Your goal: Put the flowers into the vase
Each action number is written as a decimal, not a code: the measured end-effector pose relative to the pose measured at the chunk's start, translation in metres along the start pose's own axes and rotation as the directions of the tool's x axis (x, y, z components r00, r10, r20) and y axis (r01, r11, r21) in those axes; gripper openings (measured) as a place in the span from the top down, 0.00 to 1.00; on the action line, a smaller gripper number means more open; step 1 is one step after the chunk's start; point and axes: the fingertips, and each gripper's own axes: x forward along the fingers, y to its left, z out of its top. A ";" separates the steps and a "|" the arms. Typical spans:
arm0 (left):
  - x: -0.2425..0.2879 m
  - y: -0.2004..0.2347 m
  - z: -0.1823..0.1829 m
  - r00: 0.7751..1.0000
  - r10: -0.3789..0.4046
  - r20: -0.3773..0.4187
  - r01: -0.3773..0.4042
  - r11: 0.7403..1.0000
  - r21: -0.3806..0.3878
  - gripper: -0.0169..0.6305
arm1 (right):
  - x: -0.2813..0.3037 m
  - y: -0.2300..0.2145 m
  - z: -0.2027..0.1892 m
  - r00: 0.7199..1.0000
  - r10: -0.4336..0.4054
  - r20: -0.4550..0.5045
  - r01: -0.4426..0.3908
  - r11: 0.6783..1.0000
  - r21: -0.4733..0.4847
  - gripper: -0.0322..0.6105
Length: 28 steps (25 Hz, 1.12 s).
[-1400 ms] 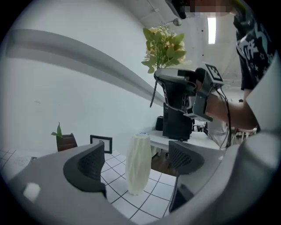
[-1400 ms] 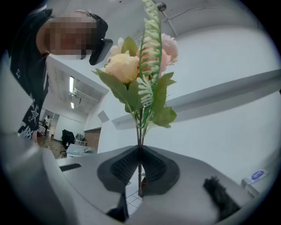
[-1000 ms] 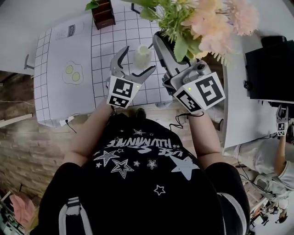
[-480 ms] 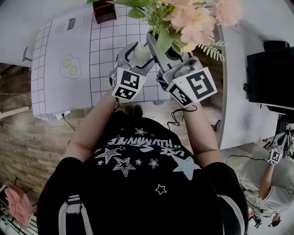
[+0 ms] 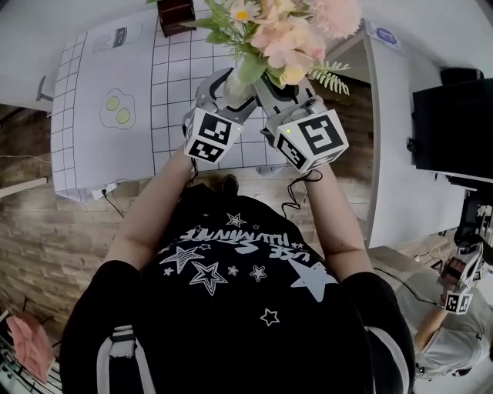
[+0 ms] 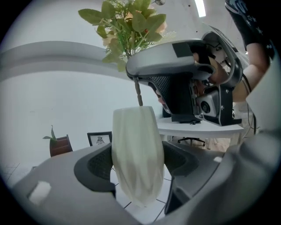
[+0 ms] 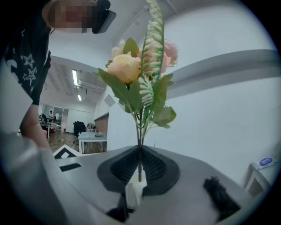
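Note:
A pale ribbed vase (image 6: 136, 154) stands on the grid mat (image 5: 173, 85) between my left gripper's (image 6: 136, 163) pads, which press on both its sides. In the head view the vase (image 5: 233, 92) is mostly hidden by leaves. My right gripper (image 7: 139, 169) is shut on the stems of a bunch of pink and cream flowers (image 7: 134, 66) with green leaves. It holds the bunch (image 5: 281, 35) upright right above the vase. In the left gripper view the bare stem end (image 6: 138, 94) reaches the vase's mouth, below the right gripper (image 6: 175, 66).
A wooden box with a small plant (image 5: 176, 15) and a small picture frame (image 6: 99, 139) stand at the mat's far side. A fried-egg print (image 5: 115, 109) lies on the left. A black monitor (image 5: 451, 123) is at the right; another person (image 5: 451, 323) is lower right.
My left gripper's jaws have closed onto the vase. My right gripper has brought the flowers down and left, over the vase.

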 end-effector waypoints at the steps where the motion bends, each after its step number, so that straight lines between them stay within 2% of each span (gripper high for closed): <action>1: 0.001 -0.001 0.001 1.000 -0.003 -0.002 0.003 1.000 0.004 0.44 | 0.000 -0.001 -0.005 1.000 -0.001 -0.017 0.001 1.000 -0.006 0.91; 11: 0.008 -0.005 0.005 1.000 -0.016 -0.009 0.016 1.000 0.007 0.44 | -0.001 -0.004 -0.039 0.983 -0.039 -0.179 0.032 0.998 -0.045 0.91; 21: 0.005 -0.008 0.005 1.000 -0.018 -0.006 0.019 0.999 0.027 0.44 | -0.012 0.000 -0.039 0.983 -0.083 -0.162 0.078 0.996 -0.034 0.90; 24: 0.003 -0.004 0.005 1.000 -0.010 -0.007 0.010 1.000 0.009 0.44 | -0.015 0.004 -0.041 0.984 -0.056 -0.168 0.057 0.998 0.005 0.80; 28: 0.001 -0.001 0.016 1.000 -0.007 0.010 0.007 1.000 0.001 0.44 | -0.015 0.006 -0.042 0.985 -0.052 -0.166 0.053 0.999 0.003 0.78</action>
